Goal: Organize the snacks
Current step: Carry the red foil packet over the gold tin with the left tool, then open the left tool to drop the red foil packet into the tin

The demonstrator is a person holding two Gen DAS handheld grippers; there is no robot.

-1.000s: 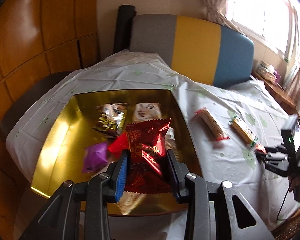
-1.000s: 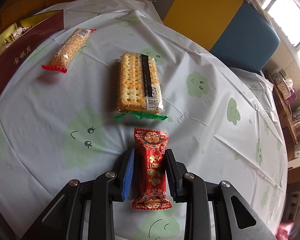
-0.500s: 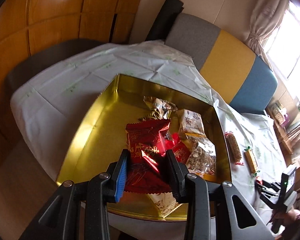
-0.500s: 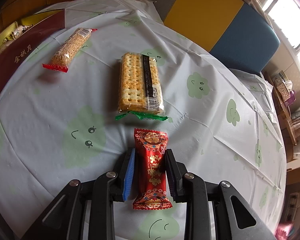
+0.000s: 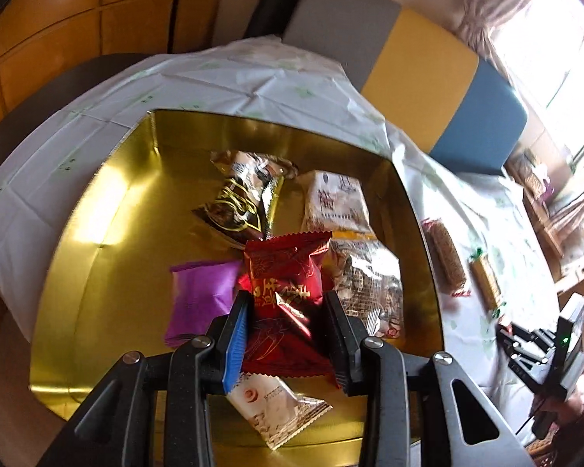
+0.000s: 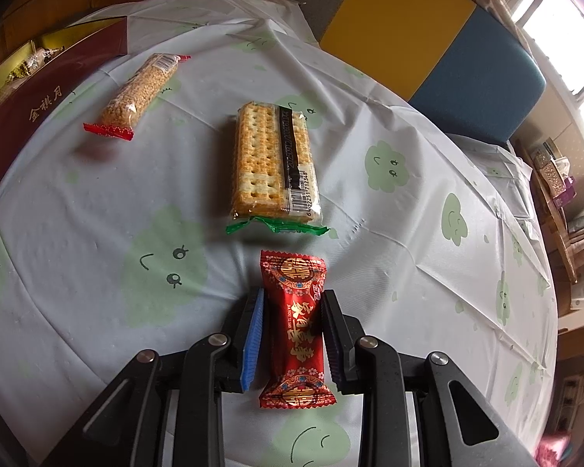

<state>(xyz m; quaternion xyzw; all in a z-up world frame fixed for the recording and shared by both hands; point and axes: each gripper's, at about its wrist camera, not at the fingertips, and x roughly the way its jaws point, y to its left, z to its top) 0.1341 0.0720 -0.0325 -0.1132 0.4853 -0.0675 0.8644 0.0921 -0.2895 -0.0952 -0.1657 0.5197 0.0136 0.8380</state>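
Left wrist: red packet [image 5: 288,284] pinched in left tongs [image 5: 286,334]; right tongs [image 6: 292,330] clamped around red bar [image 6: 298,327].

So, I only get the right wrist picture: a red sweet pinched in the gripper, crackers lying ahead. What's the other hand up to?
Observer: The left gripper is pinching a red packet over a gold tray.
Operator: Is anything in that tray already?
Observer: Yes, several: a purple packet, a brown and gold packet, a clear bag and two white packets.
Operator: Where's the purple one?
Observer: Flat on the tray floor, just left of the held packet.
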